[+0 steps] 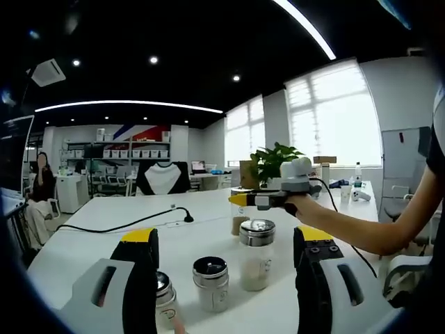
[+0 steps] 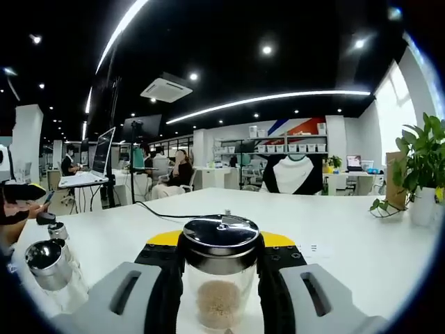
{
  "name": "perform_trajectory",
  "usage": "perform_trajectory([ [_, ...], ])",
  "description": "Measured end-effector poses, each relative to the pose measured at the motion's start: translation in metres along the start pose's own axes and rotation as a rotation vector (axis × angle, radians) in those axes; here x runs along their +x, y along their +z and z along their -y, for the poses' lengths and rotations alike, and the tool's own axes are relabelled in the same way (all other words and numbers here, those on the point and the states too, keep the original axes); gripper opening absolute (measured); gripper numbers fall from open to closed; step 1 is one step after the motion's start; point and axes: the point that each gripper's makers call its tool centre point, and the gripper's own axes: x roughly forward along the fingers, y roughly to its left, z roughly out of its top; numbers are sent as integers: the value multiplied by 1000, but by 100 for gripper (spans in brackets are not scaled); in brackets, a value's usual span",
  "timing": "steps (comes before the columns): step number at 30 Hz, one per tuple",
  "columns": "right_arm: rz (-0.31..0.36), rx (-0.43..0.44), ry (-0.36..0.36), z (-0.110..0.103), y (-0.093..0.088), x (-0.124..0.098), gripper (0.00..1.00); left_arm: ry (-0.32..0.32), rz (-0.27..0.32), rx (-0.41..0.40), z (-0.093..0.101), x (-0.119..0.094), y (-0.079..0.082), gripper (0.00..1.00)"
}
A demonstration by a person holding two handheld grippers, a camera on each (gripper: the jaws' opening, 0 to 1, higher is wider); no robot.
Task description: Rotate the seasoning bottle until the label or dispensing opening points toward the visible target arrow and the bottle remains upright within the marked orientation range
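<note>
Your right claw (image 2: 220, 278): clamped on the clear glass, chrome-lidded seasoning bottle (image 2: 220, 275), upright on the white counter (image 2: 348, 236). Your left claw (image 1: 226, 261): apart.

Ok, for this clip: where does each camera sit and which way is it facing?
Left gripper view: rides the left gripper, low over the white table, facing the windows; it catches the right gripper and the person's forearm.
Right gripper view: rides the right gripper, facing the office shelves, jaws closed on a seasoning bottle.
Shared: table, black cable, potted plant.
</note>
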Motion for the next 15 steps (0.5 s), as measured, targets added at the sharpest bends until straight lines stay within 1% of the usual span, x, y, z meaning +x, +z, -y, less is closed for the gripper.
perform_trajectory([
  [4,-5,5,-4,-4,-3,-10,38,-12,4,-1,6,-2,1,84],
  [9,-5,11,-12,-9,-4,-23,38,-24,-7,15,14,-7,0,84],
  [12,-4,9,-14,-14,-4,-34,38,-18,-15,37,20,-13,-1,84],
  [15,0,2,-10,-20,-5,-45,38,-24,-5,21,26,-18,-1,84],
])
